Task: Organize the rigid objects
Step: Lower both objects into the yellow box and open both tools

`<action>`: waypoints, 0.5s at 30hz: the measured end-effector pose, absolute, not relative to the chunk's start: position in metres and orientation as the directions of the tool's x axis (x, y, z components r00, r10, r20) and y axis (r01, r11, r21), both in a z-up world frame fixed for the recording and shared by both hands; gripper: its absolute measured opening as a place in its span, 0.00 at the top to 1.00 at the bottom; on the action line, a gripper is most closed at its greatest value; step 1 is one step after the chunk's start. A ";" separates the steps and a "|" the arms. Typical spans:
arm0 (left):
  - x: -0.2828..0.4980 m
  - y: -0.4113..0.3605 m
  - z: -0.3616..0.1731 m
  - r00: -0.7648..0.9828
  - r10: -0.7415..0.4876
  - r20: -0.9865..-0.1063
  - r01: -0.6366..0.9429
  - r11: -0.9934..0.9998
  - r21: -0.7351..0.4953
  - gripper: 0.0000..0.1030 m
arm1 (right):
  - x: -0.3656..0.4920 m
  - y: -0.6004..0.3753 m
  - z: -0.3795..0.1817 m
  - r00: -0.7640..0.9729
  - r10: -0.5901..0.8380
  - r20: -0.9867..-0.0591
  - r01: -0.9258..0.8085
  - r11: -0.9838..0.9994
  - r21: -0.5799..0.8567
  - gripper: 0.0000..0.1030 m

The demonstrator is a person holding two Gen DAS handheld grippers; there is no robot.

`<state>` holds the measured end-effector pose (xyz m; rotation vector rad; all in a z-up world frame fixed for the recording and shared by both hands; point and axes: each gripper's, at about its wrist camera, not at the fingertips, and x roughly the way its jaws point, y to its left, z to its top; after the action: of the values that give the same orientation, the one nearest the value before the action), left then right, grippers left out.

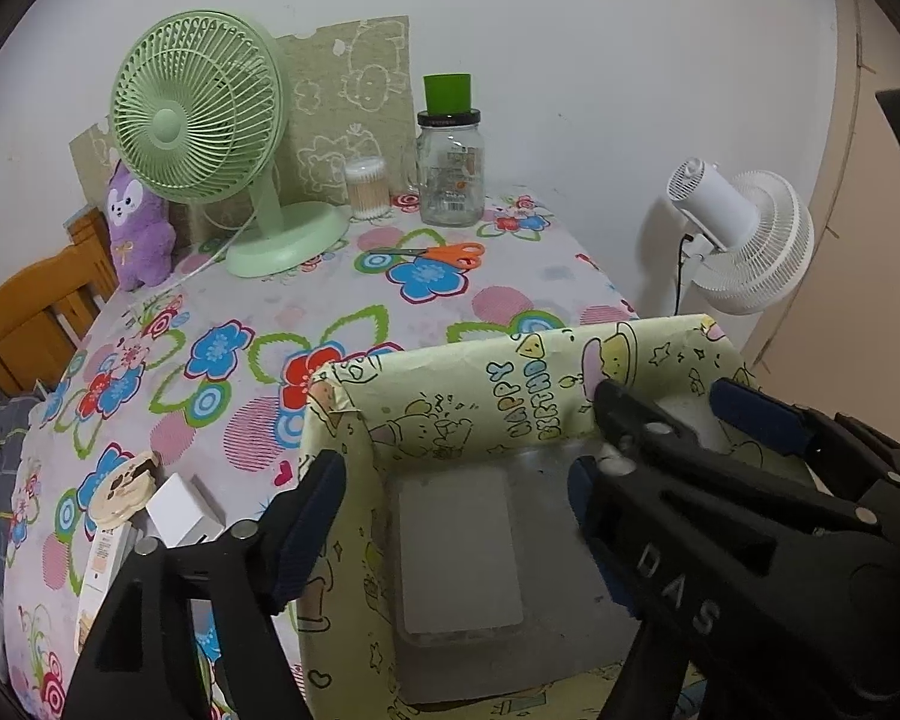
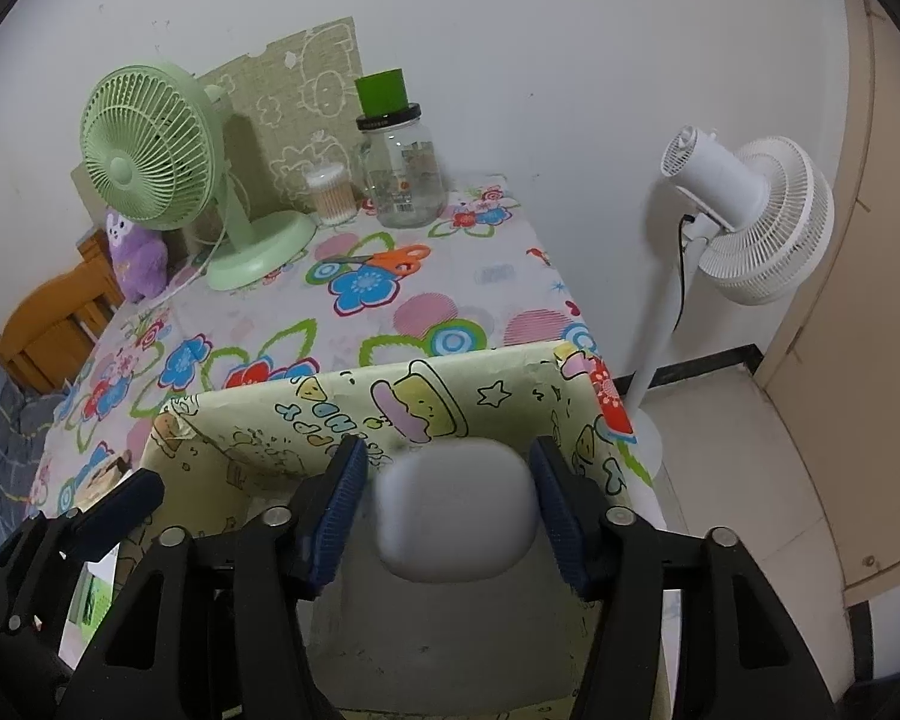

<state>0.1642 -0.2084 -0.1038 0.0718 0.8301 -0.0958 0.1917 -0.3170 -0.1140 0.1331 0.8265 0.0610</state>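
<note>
A box (image 1: 480, 402) wrapped in pale yellow-green birthday paper stands open at the table's near right corner. A flat grey-white rectangular object (image 1: 459, 552) lies on its bottom. My left gripper (image 1: 450, 516) hangs over the box's left part, open, with nothing between its pads. My right gripper (image 1: 684, 420) reaches into the box's far right part. In the right wrist view a white rounded case (image 2: 456, 510), blurred, sits between the open fingers of that right gripper (image 2: 450, 516) above the box (image 2: 330, 408); a gap shows at the left pad (image 2: 345, 510).
On the flowered tablecloth: a green desk fan (image 1: 198, 120), a glass jar (image 1: 450, 168) with a green cup on top, a cotton swab tub (image 1: 366, 189), orange scissors (image 1: 444, 253), a purple plush (image 1: 138, 228), small white boxes (image 1: 183, 510). A white floor fan (image 2: 744, 210) stands right of the table.
</note>
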 end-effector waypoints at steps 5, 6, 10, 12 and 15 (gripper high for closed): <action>0.160 -0.211 -0.104 0.662 -0.068 -0.746 0.133 0.991 0.028 0.15 | 0.185 -0.311 -0.111 0.673 0.127 -0.729 -0.041 0.990 0.135 0.18; 0.159 -0.211 -0.103 0.660 -0.071 -0.748 0.139 0.990 0.029 0.14 | 0.183 -0.310 -0.110 0.679 0.117 -0.725 -0.035 0.991 0.127 0.17; 0.153 -0.210 -0.100 0.663 -0.088 -0.744 0.153 0.988 0.019 0.10 | 0.173 -0.310 -0.104 0.694 0.093 -0.714 -0.018 0.994 0.111 0.13; 0.149 -0.210 -0.098 0.666 -0.093 -0.740 0.156 0.988 0.016 0.09 | 0.170 -0.310 -0.102 0.697 0.085 -0.712 -0.013 0.994 0.106 0.13; 0.143 -0.208 -0.094 0.672 -0.082 -0.736 0.154 0.988 0.031 0.07 | 0.163 -0.308 -0.098 0.705 0.070 -0.705 -0.005 0.996 0.094 0.13</action>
<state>0.1428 -0.2081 -0.0944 0.0927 0.8238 -0.1326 0.1633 -0.3082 -0.0976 0.0873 0.7869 0.0415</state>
